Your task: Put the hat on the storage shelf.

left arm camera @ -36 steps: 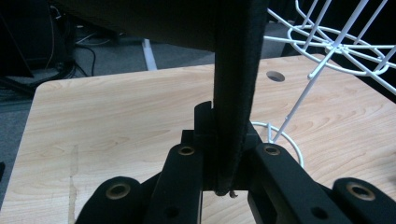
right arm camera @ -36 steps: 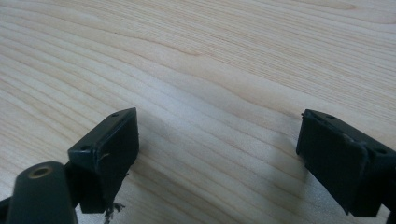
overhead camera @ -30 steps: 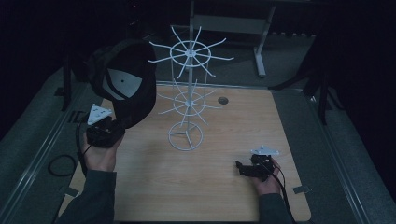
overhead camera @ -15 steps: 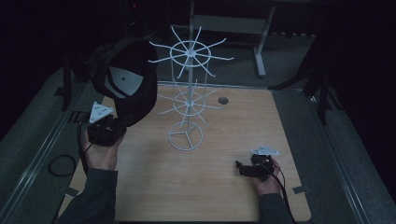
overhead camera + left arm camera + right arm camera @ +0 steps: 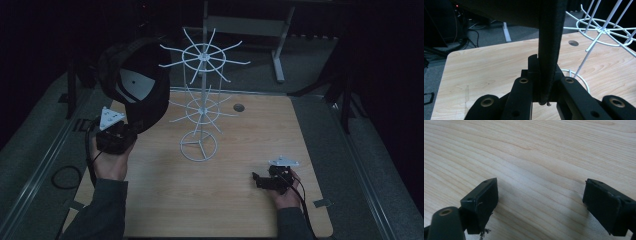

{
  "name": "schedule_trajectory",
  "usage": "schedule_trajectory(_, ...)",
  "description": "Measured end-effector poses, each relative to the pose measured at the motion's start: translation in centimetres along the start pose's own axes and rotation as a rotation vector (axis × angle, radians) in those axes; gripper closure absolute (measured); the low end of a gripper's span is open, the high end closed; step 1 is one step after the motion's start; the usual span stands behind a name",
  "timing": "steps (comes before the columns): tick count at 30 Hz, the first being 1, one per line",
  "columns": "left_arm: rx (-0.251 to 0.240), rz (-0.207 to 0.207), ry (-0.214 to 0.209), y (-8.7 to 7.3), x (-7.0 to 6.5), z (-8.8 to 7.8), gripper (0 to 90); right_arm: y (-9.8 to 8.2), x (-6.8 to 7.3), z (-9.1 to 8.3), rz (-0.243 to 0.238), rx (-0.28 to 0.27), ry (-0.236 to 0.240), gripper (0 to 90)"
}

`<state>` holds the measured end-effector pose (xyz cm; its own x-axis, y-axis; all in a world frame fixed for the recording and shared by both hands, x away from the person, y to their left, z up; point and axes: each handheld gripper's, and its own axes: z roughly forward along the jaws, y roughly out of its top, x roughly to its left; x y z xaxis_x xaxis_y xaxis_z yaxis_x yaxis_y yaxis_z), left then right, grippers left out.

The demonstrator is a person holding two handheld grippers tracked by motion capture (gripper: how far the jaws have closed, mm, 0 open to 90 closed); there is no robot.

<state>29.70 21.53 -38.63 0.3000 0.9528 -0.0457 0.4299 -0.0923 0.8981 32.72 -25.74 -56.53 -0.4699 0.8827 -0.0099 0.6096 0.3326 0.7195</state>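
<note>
Left gripper (image 5: pixel 541 82): jaws clamped on black cap (image 5: pixel 135 87) edge; cap's upper part cut off above. Right gripper (image 5: pixel 541 202): jaws wide apart, empty, over wooden table (image 5: pixel 544 150).

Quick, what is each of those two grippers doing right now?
Left gripper: closed on the edge of the black cap, held up beside the white wire rack.
Right gripper: open, holding nothing, low over the table.

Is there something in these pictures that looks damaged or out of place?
Little stands out. The left gripper holds a black cap by its edge near the white wire rack, which stands upright. The open right gripper shows slight fraying on one pad.
</note>
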Motion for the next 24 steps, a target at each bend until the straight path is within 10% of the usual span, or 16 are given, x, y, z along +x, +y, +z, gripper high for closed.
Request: schedule_trajectory(24, -0.001, 0.074, 0.067, 0.48, -1.05, 0.46, 86.0, 0.00, 0.00, 0.00, 0.001, 0.000, 0.000, 12.7)
